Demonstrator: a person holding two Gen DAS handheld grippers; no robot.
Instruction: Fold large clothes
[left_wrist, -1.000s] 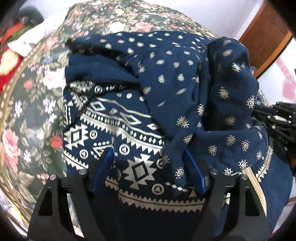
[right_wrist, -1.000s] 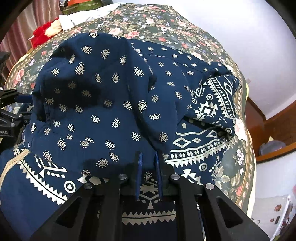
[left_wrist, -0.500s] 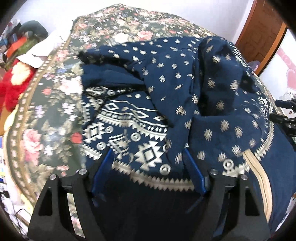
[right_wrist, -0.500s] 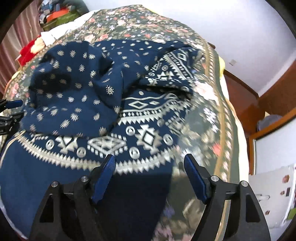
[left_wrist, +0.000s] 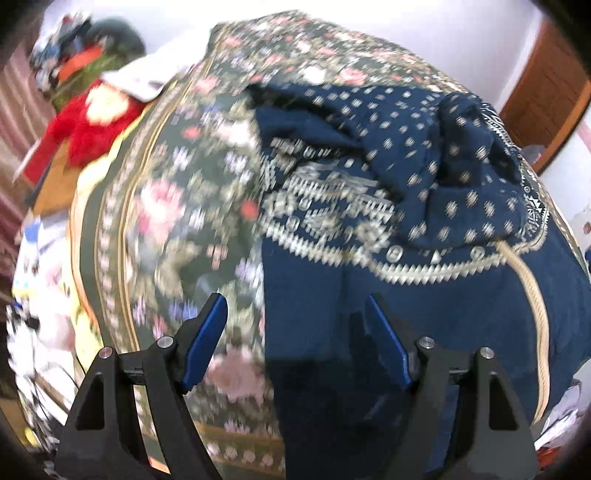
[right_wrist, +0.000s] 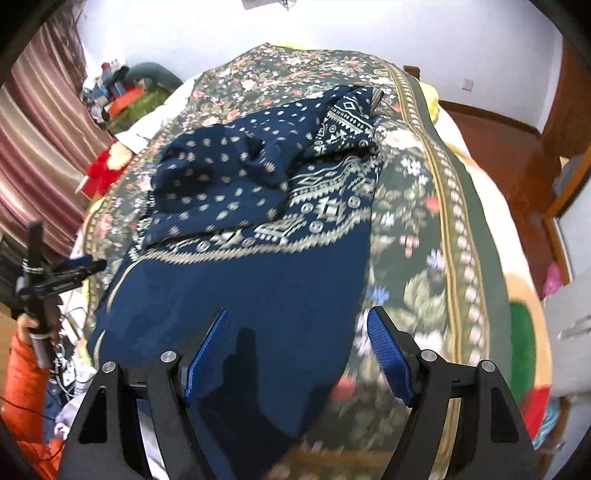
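Observation:
A large navy garment (right_wrist: 258, 280) lies on the bed, with a pale geometric band across its middle. Its spotted upper part (left_wrist: 424, 155) is folded down in a loose bunch over that band. My left gripper (left_wrist: 295, 301) is open above the garment's left edge, one finger over the bedspread and one over plain navy cloth, with nothing between the pads. My right gripper (right_wrist: 297, 313) is open too, above the garment's near right edge and holding nothing. In the right wrist view the left gripper (right_wrist: 62, 271) shows at the far left, held by a hand in an orange sleeve (right_wrist: 26, 376).
A dark floral bedspread (right_wrist: 417, 229) covers the bed. A red plush item (left_wrist: 85, 122) and a pile of clutter (right_wrist: 122, 96) lie at the bed's far left. Striped curtains (right_wrist: 40, 129) hang on the left. A wooden floor (right_wrist: 498, 147) and door frame are on the right.
The right gripper let go of the spotted fold and opened. Both grippers drew back and rose, so more of the bed shows. The folded part stays bunched on the garment.

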